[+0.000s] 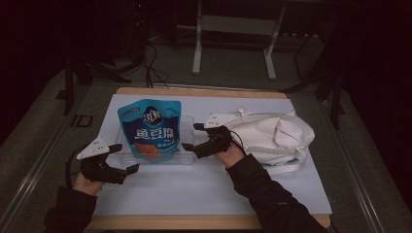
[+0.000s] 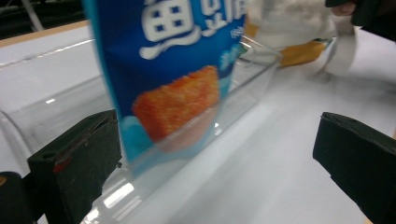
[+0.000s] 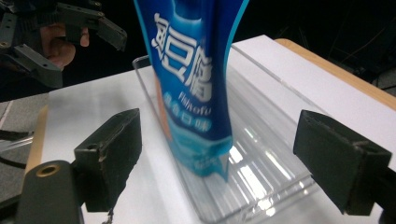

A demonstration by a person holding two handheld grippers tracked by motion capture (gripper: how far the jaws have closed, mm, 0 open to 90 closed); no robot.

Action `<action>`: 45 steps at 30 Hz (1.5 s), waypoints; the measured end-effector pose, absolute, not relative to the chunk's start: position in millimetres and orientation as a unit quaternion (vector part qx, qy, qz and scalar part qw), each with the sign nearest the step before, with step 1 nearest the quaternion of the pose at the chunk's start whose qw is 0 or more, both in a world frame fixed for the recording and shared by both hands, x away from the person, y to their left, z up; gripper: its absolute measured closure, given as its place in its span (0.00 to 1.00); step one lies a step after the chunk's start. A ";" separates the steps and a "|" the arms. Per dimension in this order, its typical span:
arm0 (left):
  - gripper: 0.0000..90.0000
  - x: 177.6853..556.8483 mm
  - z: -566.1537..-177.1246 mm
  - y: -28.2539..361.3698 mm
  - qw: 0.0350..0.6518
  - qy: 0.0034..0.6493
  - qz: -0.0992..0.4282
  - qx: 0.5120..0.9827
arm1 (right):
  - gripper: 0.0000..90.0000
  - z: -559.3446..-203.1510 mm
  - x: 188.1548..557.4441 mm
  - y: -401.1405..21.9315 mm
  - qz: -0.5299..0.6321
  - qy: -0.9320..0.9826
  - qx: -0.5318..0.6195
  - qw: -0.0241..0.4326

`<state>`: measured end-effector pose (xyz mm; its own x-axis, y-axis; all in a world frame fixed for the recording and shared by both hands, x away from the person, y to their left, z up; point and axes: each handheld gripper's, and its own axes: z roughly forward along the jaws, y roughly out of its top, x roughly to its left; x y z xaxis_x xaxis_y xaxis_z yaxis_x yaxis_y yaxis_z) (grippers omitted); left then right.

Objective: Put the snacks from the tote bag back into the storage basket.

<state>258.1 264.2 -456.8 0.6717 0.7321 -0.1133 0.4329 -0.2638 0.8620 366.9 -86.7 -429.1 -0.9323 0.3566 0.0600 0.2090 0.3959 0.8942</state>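
Pouch [image 1: 150, 130]: blue snack pouch stands upright in clear tray [image 1: 186, 156] on the counter [image 1: 204, 187] — tall, likely to topple if nudged.
Left claw [image 1: 127, 158]: jaws wide apart, holding nothing, at tray's near-left corner.
Right claw [image 1: 193, 137]: jaws wide apart, holding nothing — a careless reach could shove the tray.

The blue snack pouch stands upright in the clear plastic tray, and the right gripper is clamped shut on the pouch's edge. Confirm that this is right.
One detail is wrong. The blue snack pouch does stand upright in the clear plastic tray, but the right gripper is not clamped on it: the right gripper view shows its jaws spread wide apart on either side of the tray's end, touching nothing.
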 end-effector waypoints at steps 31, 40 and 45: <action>0.01 240.7 -448.9 181.5 0.504 0.284 0.081 0.811 | 0.17 -433.9 328.1 -180.8 0.526 0.815 0.214 0.114; 0.01 253.6 -454.4 156.4 0.513 0.260 0.040 0.817 | 0.17 -434.6 313.2 -208.4 0.525 0.812 0.223 0.126; 0.01 261.3 -454.8 137.9 0.510 0.243 0.040 0.824 | 0.17 -431.0 305.1 -224.0 0.533 0.802 0.235 0.135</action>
<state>261.3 137.9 -454.8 0.8789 0.4414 -0.1809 0.3588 -0.3617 0.8605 305.1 -224.0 -431.0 -0.8526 0.5215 0.0341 0.2335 0.3218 0.9175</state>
